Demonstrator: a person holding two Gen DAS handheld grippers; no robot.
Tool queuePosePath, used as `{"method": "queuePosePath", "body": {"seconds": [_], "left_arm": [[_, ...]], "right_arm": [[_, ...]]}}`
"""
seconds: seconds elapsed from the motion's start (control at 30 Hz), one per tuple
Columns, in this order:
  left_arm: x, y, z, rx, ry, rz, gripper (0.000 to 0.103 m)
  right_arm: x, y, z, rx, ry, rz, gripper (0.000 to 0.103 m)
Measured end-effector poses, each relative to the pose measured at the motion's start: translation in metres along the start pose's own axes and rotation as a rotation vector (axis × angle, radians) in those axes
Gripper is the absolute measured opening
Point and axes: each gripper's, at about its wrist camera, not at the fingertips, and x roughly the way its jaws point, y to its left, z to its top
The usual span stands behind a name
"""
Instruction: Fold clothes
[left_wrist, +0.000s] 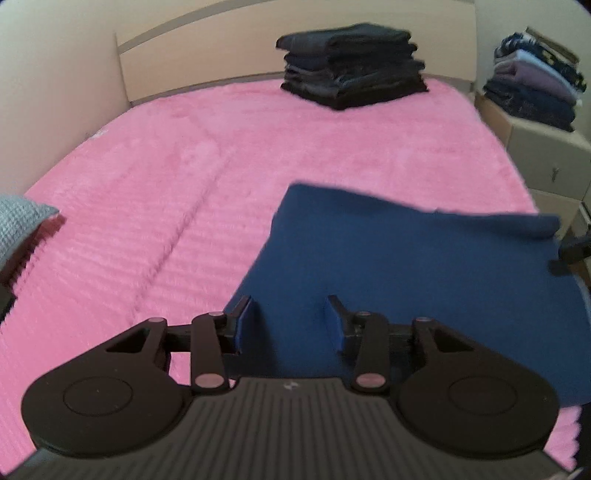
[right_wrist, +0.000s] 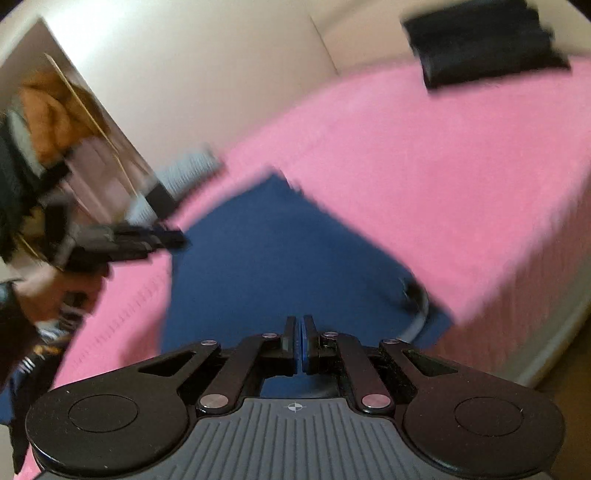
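The left gripper (left_wrist: 290, 321) is held with jaws apart over the folded blue garment (left_wrist: 388, 280); the right gripper (right_wrist: 299, 339) is seen with jaws together, though whether cloth is pinched cannot be told. A stack of dark folded clothes (left_wrist: 351, 66) is set well apart on the pink bedspread (left_wrist: 166, 184).

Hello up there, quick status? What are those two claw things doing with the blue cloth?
Left tool open, over blue garment. Right tool shut, nothing visibly gripped. Garment flat on pink blanket. Dark folded stack far back, not in the way.

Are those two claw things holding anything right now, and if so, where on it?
The left gripper is open over the blue cloth, holding nothing. The right gripper is shut; whether it pinches cloth cannot be told.
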Motion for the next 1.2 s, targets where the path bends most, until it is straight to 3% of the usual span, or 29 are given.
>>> {"method": "queuePosePath", "body": {"seconds": [0.1,0.17,0.3,0.33,0.37,0.4,0.43,0.57,0.7,0.8,0.83,0.9,1.1,1.2], "left_arm": [[0.007,0.012,-0.006,-0.078,-0.005,-0.029,0.044],[0.004,0.015,-0.005,-0.069,0.002,-0.035,0.044],[-0.018,0.014,-0.004,0.017,-0.009,0.01,0.041],[-0.027,0.011,-0.006,0.054,-0.025,0.026,0.041],[-0.034,0.008,-0.009,0.093,-0.037,0.041,0.042],[-0.041,0.004,-0.013,0.134,-0.047,0.055,0.042],[-0.048,-0.002,-0.018,0.185,-0.054,0.072,0.044],[-0.064,-0.033,-0.049,0.441,-0.07,0.146,0.065],[-0.055,-0.066,-0.08,0.753,-0.054,0.201,0.066],[-0.038,-0.081,-0.096,0.95,-0.055,0.233,0.068],[-0.031,-0.083,-0.099,0.997,-0.062,0.245,0.068],[-0.019,-0.083,-0.102,1.069,-0.076,0.262,0.069],[0.008,-0.086,-0.105,1.269,-0.151,0.297,0.069],[0.018,-0.092,-0.106,1.306,-0.161,0.309,0.058]], "right_arm": [[0.0,-0.009,0.004,0.062,0.001,-0.055,0.004],[-0.011,0.003,0.009,-0.025,-0.015,-0.137,0.004],[-0.026,0.042,0.007,-0.203,-0.001,-0.087,0.005],[-0.021,0.058,0.001,-0.269,0.014,-0.078,0.012],[-0.018,0.073,-0.005,-0.331,0.032,-0.066,0.027],[-0.014,0.084,-0.013,-0.379,0.039,-0.052,0.074],[-0.01,0.095,-0.02,-0.426,0.046,-0.037,0.086],[0.009,0.133,-0.053,-0.663,0.095,-0.032,0.083],[0.035,0.154,-0.084,-0.964,0.138,-0.135,0.06],[0.058,0.148,-0.094,-1.098,0.174,-0.216,0.032],[0.061,0.144,-0.093,-1.113,0.18,-0.218,0.019],[0.05,0.141,-0.083,-1.1,0.17,-0.205,0.011],[-0.003,0.133,-0.041,-0.974,0.115,-0.17,0.01],[-0.013,0.123,-0.039,-0.992,0.122,-0.206,0.01]]}}
